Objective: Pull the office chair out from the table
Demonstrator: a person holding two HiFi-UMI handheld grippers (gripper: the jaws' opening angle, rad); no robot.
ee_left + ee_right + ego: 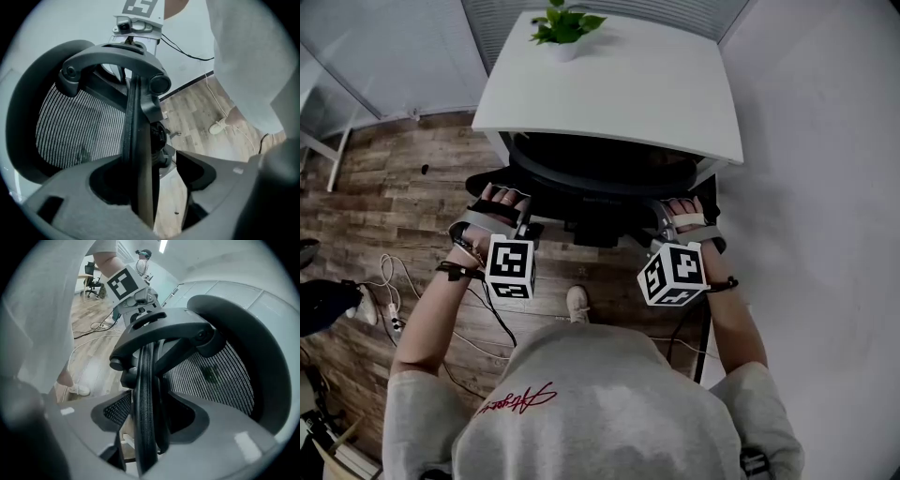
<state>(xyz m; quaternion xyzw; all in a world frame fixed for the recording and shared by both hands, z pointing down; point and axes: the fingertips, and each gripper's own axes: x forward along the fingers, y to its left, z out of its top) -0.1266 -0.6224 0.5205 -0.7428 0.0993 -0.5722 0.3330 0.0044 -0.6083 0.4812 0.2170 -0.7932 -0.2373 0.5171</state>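
Wood floor [384,187], white table [675,103] | office chair [600,173] tucked under it | our left gripper [154,171] and right gripper [149,416] straddle its back rim [135,122], jaws apart, unclenched | we judge: stiff rim to hold, soft mesh [75,126], heavy but rolls.

Grey short-sleeved shirt [591,403] with red script [517,400], black wristbands [455,272].

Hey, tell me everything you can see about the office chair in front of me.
The office chair is black, with a striped mesh back in a thick curved frame and a dark arched support bar behind it. It stands upright, pushed in at the white table, back toward the person. The backrest's rim sits between the open jaws of the left gripper and right gripper, not clamped.
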